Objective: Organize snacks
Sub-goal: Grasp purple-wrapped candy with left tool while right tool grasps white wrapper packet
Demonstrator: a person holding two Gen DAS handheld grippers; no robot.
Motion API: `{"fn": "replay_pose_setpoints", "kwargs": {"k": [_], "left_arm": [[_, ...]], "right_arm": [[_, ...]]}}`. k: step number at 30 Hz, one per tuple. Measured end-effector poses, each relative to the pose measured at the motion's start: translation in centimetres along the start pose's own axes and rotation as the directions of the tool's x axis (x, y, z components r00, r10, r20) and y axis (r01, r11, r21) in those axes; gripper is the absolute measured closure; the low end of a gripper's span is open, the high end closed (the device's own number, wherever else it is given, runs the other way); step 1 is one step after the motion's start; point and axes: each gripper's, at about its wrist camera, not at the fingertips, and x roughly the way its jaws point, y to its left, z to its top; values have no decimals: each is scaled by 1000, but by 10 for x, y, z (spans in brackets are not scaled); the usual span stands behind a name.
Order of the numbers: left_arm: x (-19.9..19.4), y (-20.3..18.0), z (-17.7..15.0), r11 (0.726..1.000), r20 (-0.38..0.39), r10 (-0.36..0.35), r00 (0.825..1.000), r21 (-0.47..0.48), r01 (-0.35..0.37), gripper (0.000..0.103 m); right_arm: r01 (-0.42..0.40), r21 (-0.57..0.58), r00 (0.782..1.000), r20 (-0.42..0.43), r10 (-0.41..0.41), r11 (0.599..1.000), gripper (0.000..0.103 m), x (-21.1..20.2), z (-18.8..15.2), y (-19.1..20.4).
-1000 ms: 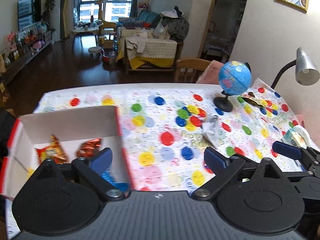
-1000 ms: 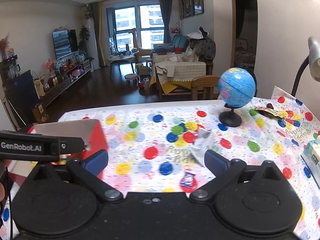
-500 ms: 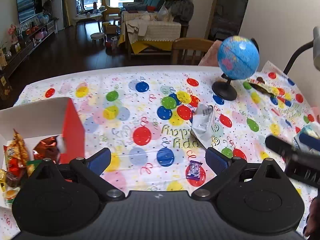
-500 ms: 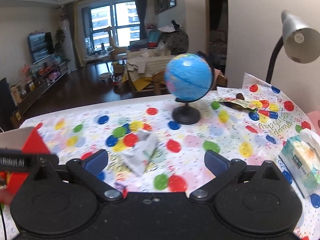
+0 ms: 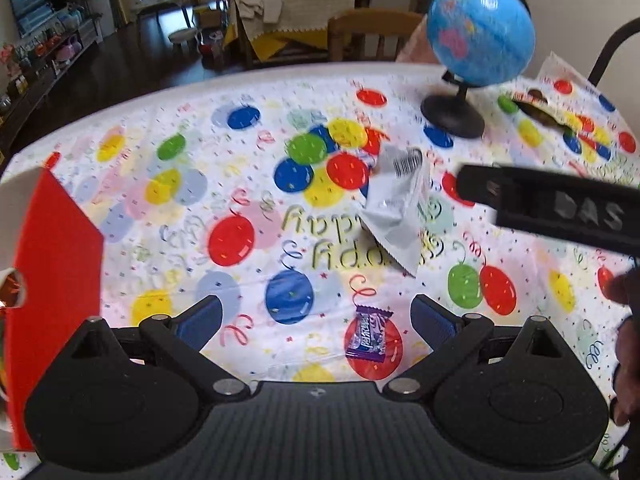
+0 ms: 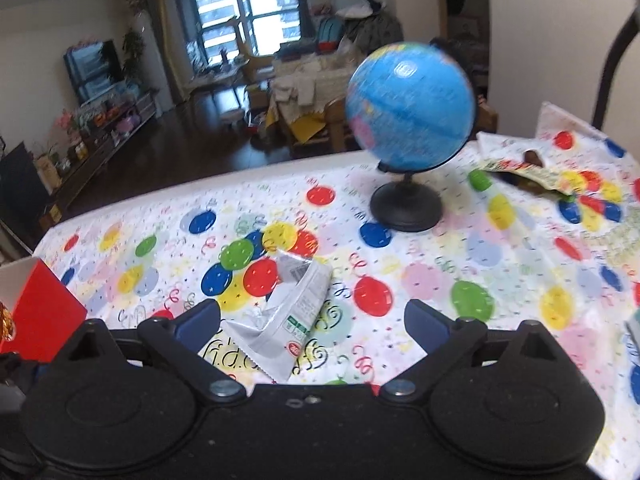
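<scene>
Two snacks on the tabletop: a silver packet and a purple candy, both loose on the balloon-print cloth, with the blue globe as the landmark for every place below.
Red box [image 5: 56,280]: far to the left of the globe, at the left edge of both views; white inside, with a foil-wrapped snack [image 5: 10,292] showing at its cut-out.
Left gripper [image 5: 316,316]: jaws spread wide and holding nothing; it hangs over the cloth well in front of the globe and to its left.
Purple candy [image 5: 369,334]: lies on a red balloon print, in front of the globe and nearest the viewer, between the left jaws but touched by neither.
Silver packet [image 5: 396,208]: crumpled, barcode end toward the globe, lying in front and to the left of the globe's base, farther back than the candy.
Right gripper [image 6: 312,320]: jaws wide apart and gripping nothing; the silver packet [image 6: 288,316] lies between them, near the left finger; contact cannot be told.
Globe [image 6: 412,108]: upright on a black round stand, toward the far edge of the tabletop [image 6: 440,288], blurred in both views.
Flat wrapper [image 6: 524,172]: just right of the globe's stand, lying on the cloth with a dark brown piece on it.
Lamp stem [image 6: 616,44]: black, curving up at the far right behind the globe.
</scene>
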Motion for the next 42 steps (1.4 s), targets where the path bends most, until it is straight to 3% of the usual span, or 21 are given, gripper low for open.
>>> {"fn": "replay_pose_setpoints", "kwargs": {"k": [9,17,19,26,32,35,38,42], "left_arm": [[31,-16,-5,999,-26,-10,1000,41,11,4],[36,-38,-21,996,2,13,1000,89,-13,31],[37,-41,-24,995,2,18,1000,96,-18,44],[41,-41,-30,997,-3,25,1000,67,-25,67],[39,-44,-32,997,7,21,1000,74,-21,79],[39,-45,-32,996,10,14,1000,92,-15,82],[40,-46,-32,994,15,12,1000,104,-13,83],[39,-42,-32,996,12,11,1000,90,-12,83]], "right_arm": [[-30,-7,998,-57,29,1000,8,60,11,5],[-32,-42,995,-92,28,999,18,86,6,10],[-32,-51,995,-98,27,998,22,90,5,11],[-22,-37,992,-125,17,999,31,102,-1,9],[-56,-17,991,-123,54,998,51,98,-2,9],[-60,-10,992,-116,58,998,73,95,-3,7],[-76,3,990,-119,76,997,86,92,-5,4],[-67,2,992,-104,67,998,87,80,-6,1]]}}
